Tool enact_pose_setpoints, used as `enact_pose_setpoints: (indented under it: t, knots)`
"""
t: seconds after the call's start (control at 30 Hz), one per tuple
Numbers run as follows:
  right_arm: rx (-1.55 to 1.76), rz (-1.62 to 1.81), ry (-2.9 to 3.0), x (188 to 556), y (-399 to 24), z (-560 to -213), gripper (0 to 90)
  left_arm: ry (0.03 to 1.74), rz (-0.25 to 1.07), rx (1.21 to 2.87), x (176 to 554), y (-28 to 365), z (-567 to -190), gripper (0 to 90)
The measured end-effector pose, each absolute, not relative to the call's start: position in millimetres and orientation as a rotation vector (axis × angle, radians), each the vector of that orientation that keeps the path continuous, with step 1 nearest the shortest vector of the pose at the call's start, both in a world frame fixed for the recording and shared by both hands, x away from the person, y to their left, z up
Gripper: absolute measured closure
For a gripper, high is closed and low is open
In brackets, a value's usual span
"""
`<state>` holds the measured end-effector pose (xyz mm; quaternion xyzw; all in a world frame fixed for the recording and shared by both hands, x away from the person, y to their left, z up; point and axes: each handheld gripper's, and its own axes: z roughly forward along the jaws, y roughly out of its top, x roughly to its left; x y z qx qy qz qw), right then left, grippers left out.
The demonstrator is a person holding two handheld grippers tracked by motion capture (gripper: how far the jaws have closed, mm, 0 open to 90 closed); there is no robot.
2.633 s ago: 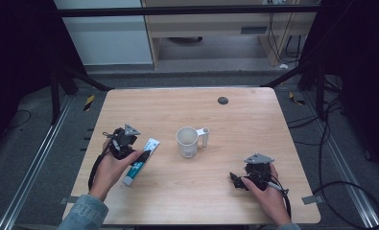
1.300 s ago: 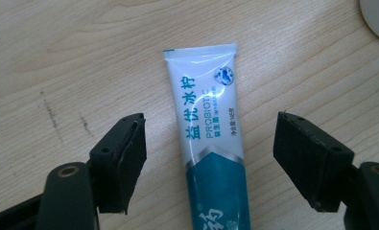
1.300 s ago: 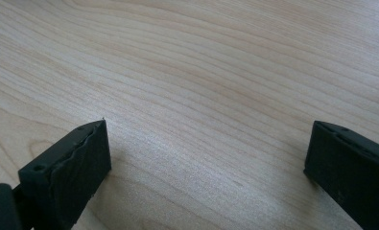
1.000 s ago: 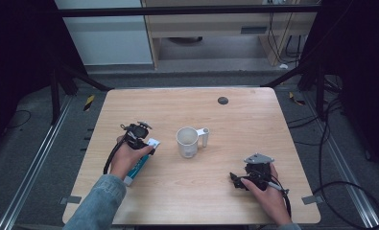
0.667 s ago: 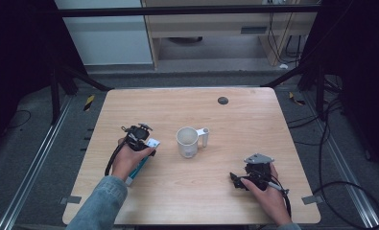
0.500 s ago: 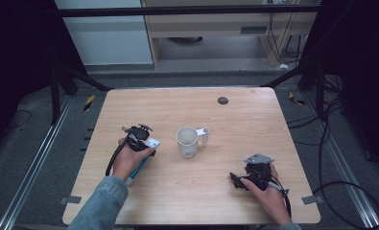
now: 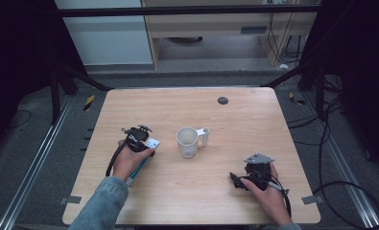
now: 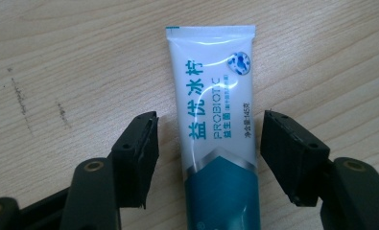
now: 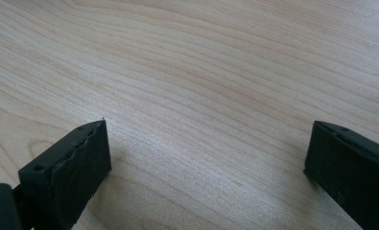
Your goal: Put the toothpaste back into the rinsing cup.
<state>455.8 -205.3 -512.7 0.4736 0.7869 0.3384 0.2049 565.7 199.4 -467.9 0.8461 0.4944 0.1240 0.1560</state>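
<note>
A white and teal toothpaste tube (image 8: 218, 105) lies flat on the wooden table (image 7: 254, 124), its white crimped end (image 7: 152, 143) pointing toward the mug. My left gripper (image 8: 208, 143) reaches down over it with one jaw on each side. The jaws have just been closing, and a gap of bare wood remains between each pad and the tube. In the high view the left gripper (image 7: 141, 140) sits on the table's left half. My right gripper (image 7: 236, 179) rests low at the front right; in its own view the right gripper (image 9: 206, 158) stands wide open over bare wood.
A white mug (image 7: 187, 141) stands upright at the table's middle, handle to the right, a hand's width right of the tube. A small dark disc (image 7: 222, 100) lies near the far edge. Metal rails and cables run along the floor on both sides.
Since the earliest frame my left hand has moved right and forward from beside the tube to over its far end. Over the last second it barely shifted. The right hand stayed still.
</note>
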Motion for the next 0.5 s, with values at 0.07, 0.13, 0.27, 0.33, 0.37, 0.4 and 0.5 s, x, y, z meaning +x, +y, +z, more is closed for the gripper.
enact_pose_setpoints:
  t: [0.07, 0.13, 0.27, 0.33, 0.37, 0.4, 0.5]
  knots:
    - [1.320, 0.943, 2.194, 455.8, -205.3, -512.7, 2.1, 1.414, 0.357, 2.422, 566.0, 199.2, -468.5, 39.3]
    - [1.320, 0.943, 2.194, 455.8, -205.3, -512.8, 2.1, 1.416, 0.354, 2.425, 566.3, 199.2, -468.9, 40.1]
    - [1.321, 0.943, 2.194, 455.8, -205.3, -512.7, 2.1, 1.424, 0.352, 2.419, 566.6, 200.7, -469.8, 41.8]
    - [1.320, 0.943, 2.194, 455.9, -205.3, -512.8, 2.1, 1.425, 0.342, 2.415, 566.9, 201.3, -469.9, 42.5]
    - [1.320, 0.943, 2.194, 455.9, -205.3, -512.8, 2.1, 1.424, 0.334, 2.412, 567.1, 201.5, -469.9, 43.3]
    - [1.321, 0.943, 2.194, 455.8, -205.3, -512.7, 2.1, 1.423, 0.328, 2.409, 567.2, 201.6, -469.9, 44.6]
    - [1.320, 0.943, 2.194, 455.9, -205.3, -512.7, 2.1, 1.418, 0.315, 2.406, 567.6, 201.5, -469.7, 47.8]
